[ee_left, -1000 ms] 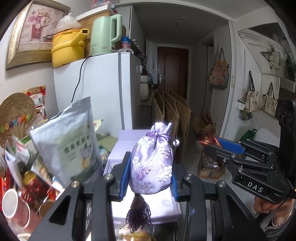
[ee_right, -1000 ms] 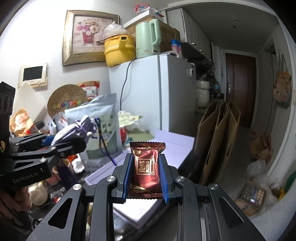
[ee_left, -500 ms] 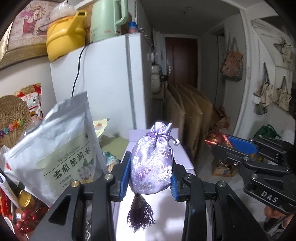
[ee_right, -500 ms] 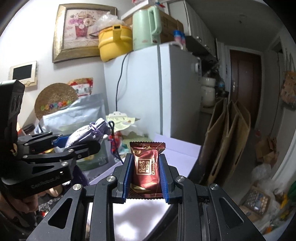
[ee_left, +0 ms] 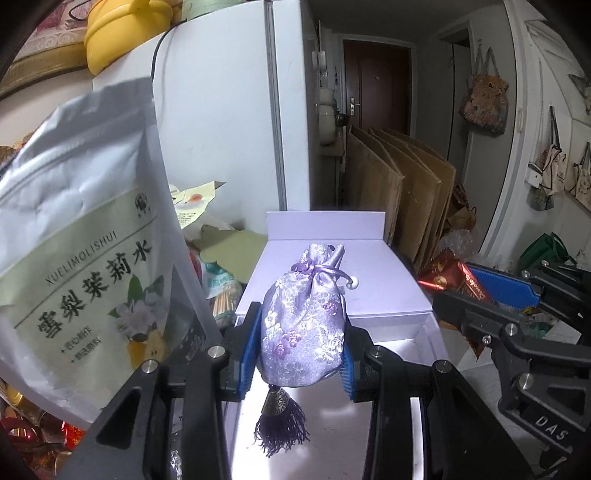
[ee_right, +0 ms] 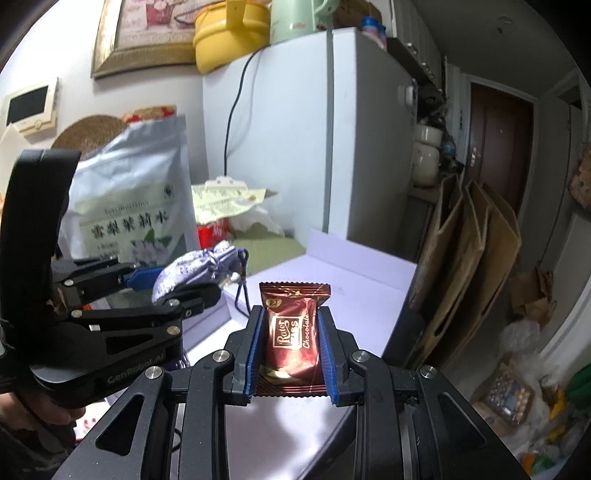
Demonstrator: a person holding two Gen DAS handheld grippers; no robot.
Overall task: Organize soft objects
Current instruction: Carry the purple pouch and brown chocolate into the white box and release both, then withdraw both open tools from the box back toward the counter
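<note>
up close in the left wrist view: left gripper [ee_left: 301, 349] at bottom centre, blue pads [ee_left: 250, 341] pressed onto both sides of a lilac brocade pouch [ee_left: 303, 325], held upright with its drawstring neck on top and a purple tassel [ee_left: 282, 430] dangling below. behind and under the pouch, a pale lilac box [ee_left: 384, 280], back flap standing up. at left, filling much of the frame, a silver tea bag [ee_left: 85, 251] with green label and chinese print. in the upper middle, a white fridge [ee_left: 229, 122], with a yellow pot [ee_left: 122, 33] on top at upper left. brown cardboard sheets [ee_left: 402, 188] leaning right of the fridge, a dark door [ee_left: 376, 81] beyond. at right edge, the right gripper [ee_left: 476, 291] seen from the side, pinching a red wrapper.

now in the right wrist view: right gripper [ee_right: 290, 339] at bottom centre, blue pads clamped on a dark red chocolate packet [ee_right: 293, 328], upright, above the lilac box top [ee_right: 354, 280]. at left, the left gripper [ee_right: 184, 284] side-on, closed on the lilac pouch [ee_right: 195, 269], pouch lying tilted toward the middle of the frame. part of a hand [ee_right: 33, 410] at lower left behind that gripper. silver tea bag [ee_right: 129, 199] behind it, fridge [ee_right: 295, 140] at centre, framed picture [ee_right: 144, 33] at upper left, cardboard sheets [ee_right: 469, 254] at right.
</note>
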